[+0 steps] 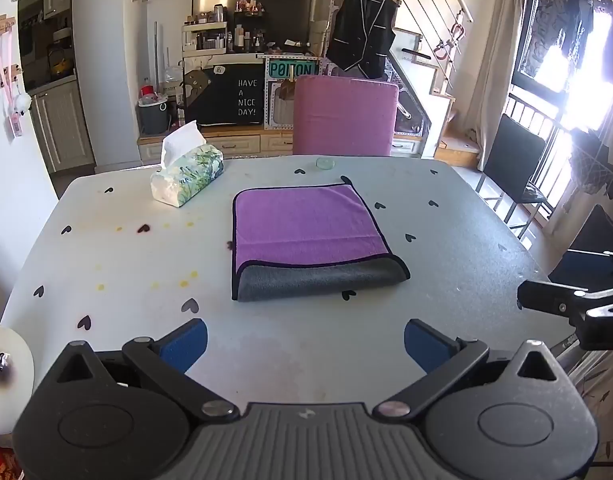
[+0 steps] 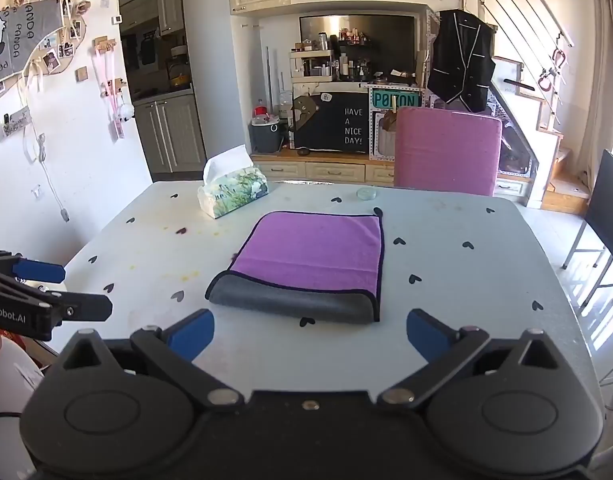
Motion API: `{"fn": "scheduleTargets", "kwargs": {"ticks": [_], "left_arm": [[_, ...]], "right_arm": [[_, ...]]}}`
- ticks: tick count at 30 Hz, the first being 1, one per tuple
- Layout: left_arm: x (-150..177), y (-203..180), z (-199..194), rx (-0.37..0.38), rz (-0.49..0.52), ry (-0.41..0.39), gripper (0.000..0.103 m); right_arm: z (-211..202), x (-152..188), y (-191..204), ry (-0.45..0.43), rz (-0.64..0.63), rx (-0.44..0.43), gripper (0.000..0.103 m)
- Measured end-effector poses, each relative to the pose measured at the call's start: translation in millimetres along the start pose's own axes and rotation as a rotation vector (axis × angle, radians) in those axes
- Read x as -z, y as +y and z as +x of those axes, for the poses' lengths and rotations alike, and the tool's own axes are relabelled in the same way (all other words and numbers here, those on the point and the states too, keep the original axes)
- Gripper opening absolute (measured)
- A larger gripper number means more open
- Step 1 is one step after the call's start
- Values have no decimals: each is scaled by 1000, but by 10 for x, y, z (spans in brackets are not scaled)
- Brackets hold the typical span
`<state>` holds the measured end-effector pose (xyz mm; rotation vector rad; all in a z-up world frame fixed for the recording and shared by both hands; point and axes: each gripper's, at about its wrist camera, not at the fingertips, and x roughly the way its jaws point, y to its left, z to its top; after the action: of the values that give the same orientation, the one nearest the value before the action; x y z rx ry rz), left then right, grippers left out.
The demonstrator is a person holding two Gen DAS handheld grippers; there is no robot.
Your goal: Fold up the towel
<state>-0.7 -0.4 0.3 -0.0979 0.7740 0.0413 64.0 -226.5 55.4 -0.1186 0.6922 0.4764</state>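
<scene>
A purple towel (image 1: pixel 306 228) with a grey underside lies folded on the white table (image 1: pixel 106 272), its grey lower layer showing along the near edge. It also shows in the right wrist view (image 2: pixel 314 256). My left gripper (image 1: pixel 305 344) is open and empty, held above the table's near edge, short of the towel. My right gripper (image 2: pixel 310 334) is open and empty, also short of the towel's near edge. The right gripper shows at the right edge of the left wrist view (image 1: pixel 566 304). The left gripper shows at the left edge of the right wrist view (image 2: pixel 50 288).
A tissue box (image 1: pixel 188 176) stands at the table's far left. A small clear disc (image 1: pixel 325 163) lies near the far edge. A pink chair (image 1: pixel 344 116) stands behind the table. Black chairs (image 1: pixel 514 164) stand to the right by the window.
</scene>
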Motion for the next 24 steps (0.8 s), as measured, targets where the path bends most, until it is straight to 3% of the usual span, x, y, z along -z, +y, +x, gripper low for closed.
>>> {"fn": "scheduleTargets", "kwargs": {"ticks": [24], "left_arm": [[72,-1,65,0,1,2,103]], "right_arm": [[-30,-81,1,-1,-2,3,102]]}}
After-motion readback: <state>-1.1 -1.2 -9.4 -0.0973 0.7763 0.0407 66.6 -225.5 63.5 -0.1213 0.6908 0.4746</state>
